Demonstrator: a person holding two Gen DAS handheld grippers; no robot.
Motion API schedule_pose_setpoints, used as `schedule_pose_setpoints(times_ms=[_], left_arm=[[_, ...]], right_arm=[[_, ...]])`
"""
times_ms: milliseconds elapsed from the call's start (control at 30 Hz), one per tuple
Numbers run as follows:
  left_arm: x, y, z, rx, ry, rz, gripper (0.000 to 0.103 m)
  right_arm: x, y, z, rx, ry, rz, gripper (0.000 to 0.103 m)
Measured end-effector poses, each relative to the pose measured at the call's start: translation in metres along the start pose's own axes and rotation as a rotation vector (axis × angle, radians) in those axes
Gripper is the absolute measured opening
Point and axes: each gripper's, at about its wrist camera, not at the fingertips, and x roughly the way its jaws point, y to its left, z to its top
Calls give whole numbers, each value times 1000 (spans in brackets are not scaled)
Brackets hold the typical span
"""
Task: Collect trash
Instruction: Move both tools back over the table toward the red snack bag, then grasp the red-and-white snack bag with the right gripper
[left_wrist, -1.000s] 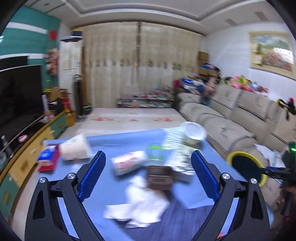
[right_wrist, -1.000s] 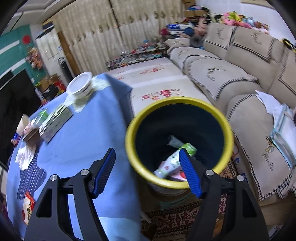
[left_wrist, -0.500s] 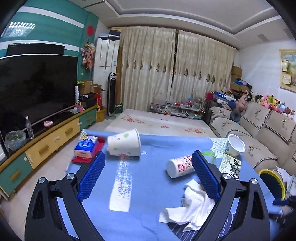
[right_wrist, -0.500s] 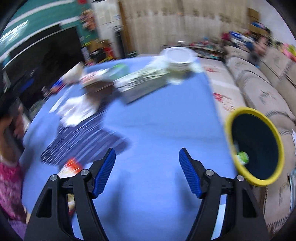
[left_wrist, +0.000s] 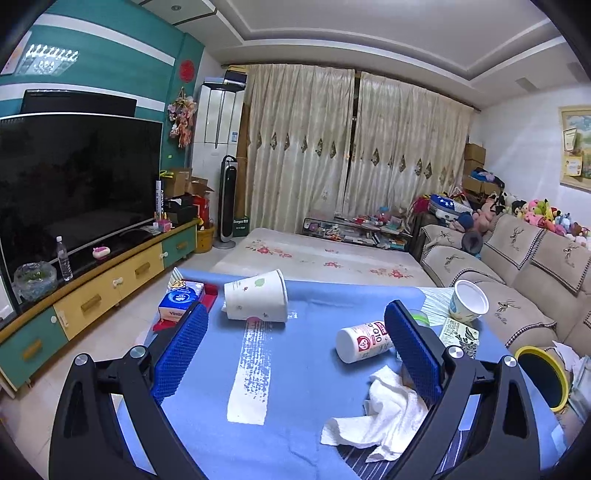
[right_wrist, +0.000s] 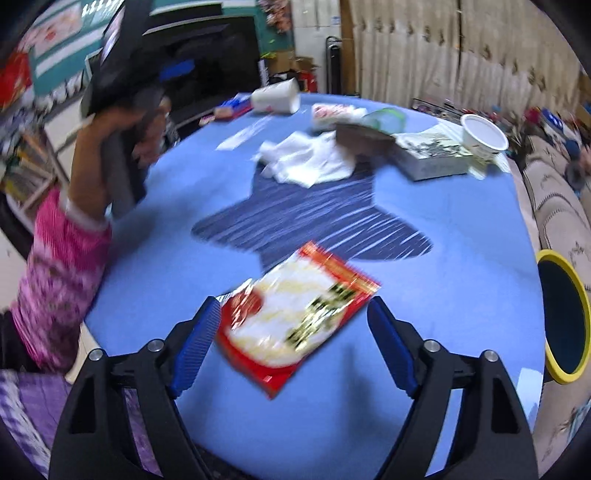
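From the left wrist view, the left gripper (left_wrist: 295, 347) hangs released above the blue tablecloth (left_wrist: 303, 369), its blue pads spread wide with nothing between them. Ahead of it a white paper cup (left_wrist: 255, 301) lies on its side near the far edge, a small white bottle (left_wrist: 364, 341) lies tipped over beside the right pad, and a crumpled white tissue (left_wrist: 376, 417) sits just in front of that pad. A yellow-rimmed bin (left_wrist: 543, 376) stands off the table's right side, by the sofa. From the right wrist view, the right gripper (right_wrist: 295, 345) points down at the cloth, its jaws opening; a red and white snack wrapper (right_wrist: 295, 319) lies flat on the cloth between the pads, gripped by neither. The picture is blurred.
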Motion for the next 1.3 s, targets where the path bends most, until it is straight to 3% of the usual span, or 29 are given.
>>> schedule_pose_setpoints(times_ms=[333,633,800,967,1067,1167,1233,1267,1300], left_arm=[[0,-5,-2,-18,17,-8,95],[4,-10,-7,-5,36,-22,95],[5,-13,-9,-1,44,-37,95],[5,-18,-10,14,46,-47,95],[6,-20,-11,19,48,-51,95],[7,-19,-11,18,52,-54,95],[7,-19,-12,19,52,-53,95],[7,-19,-12,19,52,-53,95],[7,-19,-12,20,52,-52,95]], right_arm=[[19,7,-19,-44,47,-38,79],[50,-24,15,7,43,-87,83],[66,-42,37,51,79,-53,92],[73,-34,45,63,74,-39,92],[77,-30,50,62,46,-77,80],[78,-35,57,79,40,-62,61],[78,-38,61,91,35,-51,38],[78,-42,63,104,31,-48,34],[78,-44,63,116,29,-35,23]])
